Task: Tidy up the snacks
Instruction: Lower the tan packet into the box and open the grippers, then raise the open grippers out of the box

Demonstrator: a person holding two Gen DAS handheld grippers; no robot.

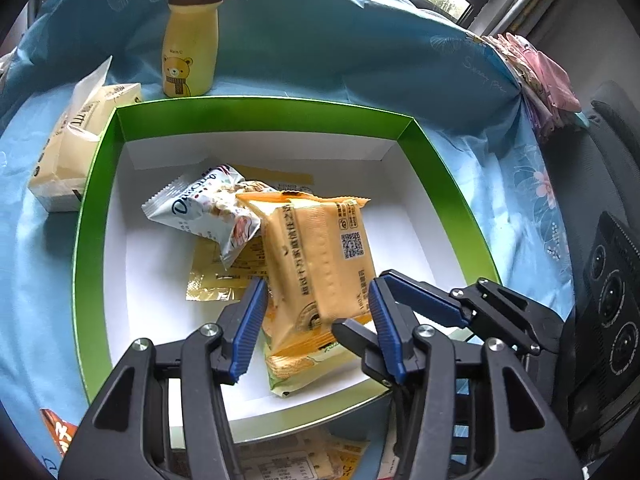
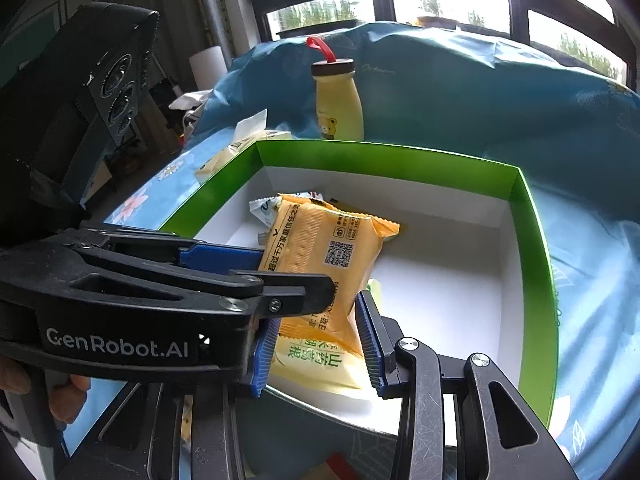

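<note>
A green box [image 1: 92, 216] with a white inside holds several snack packets. An orange packet with a QR code [image 1: 320, 256] stands tilted on a yellow-green packet [image 1: 296, 352]. A white packet [image 1: 208, 208] and flat yellow packets [image 1: 216, 276] lie behind. My left gripper [image 1: 316, 300] is open, its blue pads either side of the orange packet's lower end. My right gripper [image 1: 360, 320] reaches in from the right. In the right wrist view the right gripper [image 2: 320, 324] has its pads pressed on the orange packet [image 2: 320, 256] over the yellow-green packet [image 2: 316, 364]. The left gripper's fingers [image 2: 224, 260] cross in front.
A yellow bear bottle [image 1: 190, 44] with a brown cap stands behind the box on the blue flowered cloth [image 1: 512, 184]. A cream tissue pack [image 1: 72, 152] lies left of the box. More packets [image 1: 304, 456] lie on the cloth in front of the box.
</note>
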